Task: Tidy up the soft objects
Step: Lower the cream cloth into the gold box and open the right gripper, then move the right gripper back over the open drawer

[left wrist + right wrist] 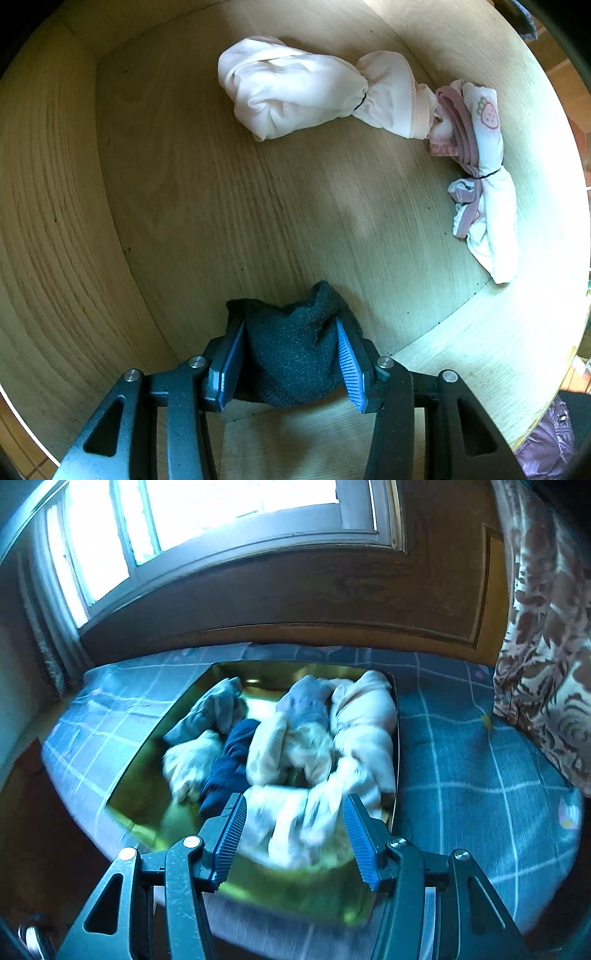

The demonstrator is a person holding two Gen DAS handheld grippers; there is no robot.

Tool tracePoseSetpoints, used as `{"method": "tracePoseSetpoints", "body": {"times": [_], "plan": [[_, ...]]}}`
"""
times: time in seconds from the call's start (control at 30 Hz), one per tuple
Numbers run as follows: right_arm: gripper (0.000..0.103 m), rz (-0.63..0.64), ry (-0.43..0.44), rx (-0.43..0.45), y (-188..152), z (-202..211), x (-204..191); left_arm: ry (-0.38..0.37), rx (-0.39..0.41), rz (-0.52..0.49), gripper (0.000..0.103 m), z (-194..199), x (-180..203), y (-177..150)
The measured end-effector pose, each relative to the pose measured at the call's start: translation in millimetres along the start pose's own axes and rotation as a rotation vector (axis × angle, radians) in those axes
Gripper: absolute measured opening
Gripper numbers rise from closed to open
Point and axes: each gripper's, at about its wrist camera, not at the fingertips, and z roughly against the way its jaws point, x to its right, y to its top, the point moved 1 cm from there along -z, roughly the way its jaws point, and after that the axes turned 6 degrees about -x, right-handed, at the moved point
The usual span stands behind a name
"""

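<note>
Sock (pixel 291 354) between left tongs (pixel 291 363)

Two tied bundles (pixel 295 92) (pixel 480 177) in the wooden box (pixel 92 229); more bundles (pixel 314 746) in the tray (pixel 147 794) on the bed (pixel 480 775)

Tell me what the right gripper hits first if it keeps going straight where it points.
Probably the white cloth bundle at the near end of the tray, framed between the open right gripper; blur leaves depth unclear.

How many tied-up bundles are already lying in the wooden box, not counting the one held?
2: a pale pink bundle toward the far wall, and a white strawberry-print bundle along the right wall, their ends touching. The left hand-held gripper could hide more.
</note>
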Motion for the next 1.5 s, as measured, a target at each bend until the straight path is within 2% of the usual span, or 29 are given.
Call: {"method": "tracePoseSetpoints", "body": {"times": [0.2,0.43,0.53,0.87,1.27,1.5], "plan": [[0.057,0.046,0.033,0.018,-45,26,1,0.000,-0.002,0.004,0.047,0,0,1],[0.060,0.061,0.031,-0.004,-95,32,13,0.004,-0.005,0.001,0.047,-1,1,2],[0.060,0.058,0.020,-0.033,-119,27,21,0.003,-0.003,0.003,0.047,-1,2,2],[0.060,0.028,0.065,-0.176,-195,-8,31,0.006,-0.005,0.001,0.047,0,2,2],[0.060,-0.007,0.048,-0.292,-230,-42,23,-0.011,-0.004,0.016,0.047,1,-5,3],[0.060,-0.039,0.028,-0.259,-236,-22,32,-0.021,0.002,0.025,0.047,1,-9,3]]}}
